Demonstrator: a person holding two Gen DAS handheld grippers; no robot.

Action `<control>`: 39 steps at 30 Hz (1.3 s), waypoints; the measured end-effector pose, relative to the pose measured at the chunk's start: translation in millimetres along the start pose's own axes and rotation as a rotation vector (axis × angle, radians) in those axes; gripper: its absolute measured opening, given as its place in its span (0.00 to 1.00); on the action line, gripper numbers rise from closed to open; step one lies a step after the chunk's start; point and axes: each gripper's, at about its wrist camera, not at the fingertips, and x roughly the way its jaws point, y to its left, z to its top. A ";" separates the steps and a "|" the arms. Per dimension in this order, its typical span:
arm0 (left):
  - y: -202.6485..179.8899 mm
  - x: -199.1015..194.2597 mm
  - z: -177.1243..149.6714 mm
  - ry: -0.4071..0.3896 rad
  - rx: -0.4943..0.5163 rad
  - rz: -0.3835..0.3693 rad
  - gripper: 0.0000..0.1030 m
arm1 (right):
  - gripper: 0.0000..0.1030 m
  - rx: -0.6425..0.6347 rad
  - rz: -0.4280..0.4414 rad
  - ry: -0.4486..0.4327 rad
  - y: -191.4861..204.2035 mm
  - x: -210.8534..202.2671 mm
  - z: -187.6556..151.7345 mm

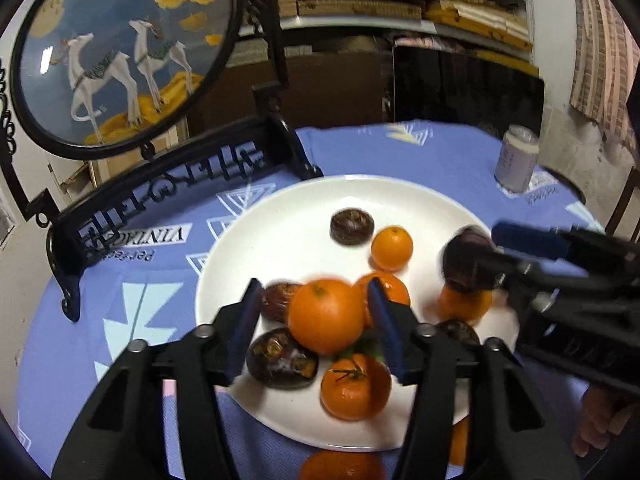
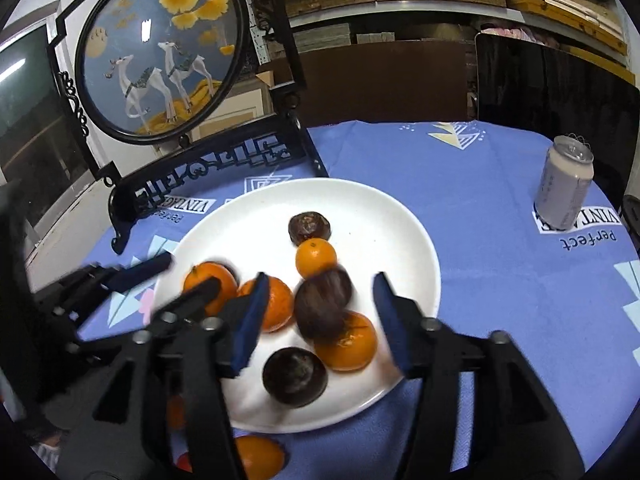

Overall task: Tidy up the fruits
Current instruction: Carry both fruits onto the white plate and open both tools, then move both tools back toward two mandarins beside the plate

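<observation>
Now we spread both fingers, left gripper [image 1: 314,322] releasing an orange [image 1: 326,314], right gripper [image 2: 318,322] a dark fruit [image 2: 322,306], onto the plate [image 2: 384,216].

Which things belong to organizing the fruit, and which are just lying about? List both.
Job: oranges, dark fruits, plate, left gripper, right gripper.
Lying about: can, deer screen, cloth.

The tablecloth [image 2: 460,184] reads "Perfect VINTAGE" beside the can [image 2: 564,184].
</observation>
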 end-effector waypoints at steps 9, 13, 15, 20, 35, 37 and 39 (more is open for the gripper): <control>0.1 -40.0 -4.0 -0.070 0.017 0.053 0.64 | 0.61 -0.013 -0.012 -0.028 7.3 -43.8 -9.6; 7.6 -60.1 -13.3 -0.079 -0.015 0.050 0.64 | 0.64 -0.008 0.009 -0.034 11.2 -69.2 -27.3; 12.3 -68.5 -22.5 -0.078 -0.027 0.060 0.64 | 0.66 -0.005 0.016 -0.031 12.7 -76.8 -37.4; 22.8 -83.2 -45.0 -0.069 -0.049 0.083 0.64 | 0.67 -0.008 0.031 -0.007 19.9 -87.5 -63.0; 35.7 -93.0 -96.7 0.033 -0.033 -0.076 0.64 | 0.74 0.045 0.037 0.041 12.4 -91.3 -94.4; 27.1 -90.0 -95.0 0.024 -0.010 -0.080 0.64 | 0.75 0.058 0.043 0.041 9.7 -92.1 -93.5; 22.2 -84.7 -93.7 0.038 0.000 -0.100 0.64 | 0.76 0.069 0.046 0.039 7.5 -92.9 -92.5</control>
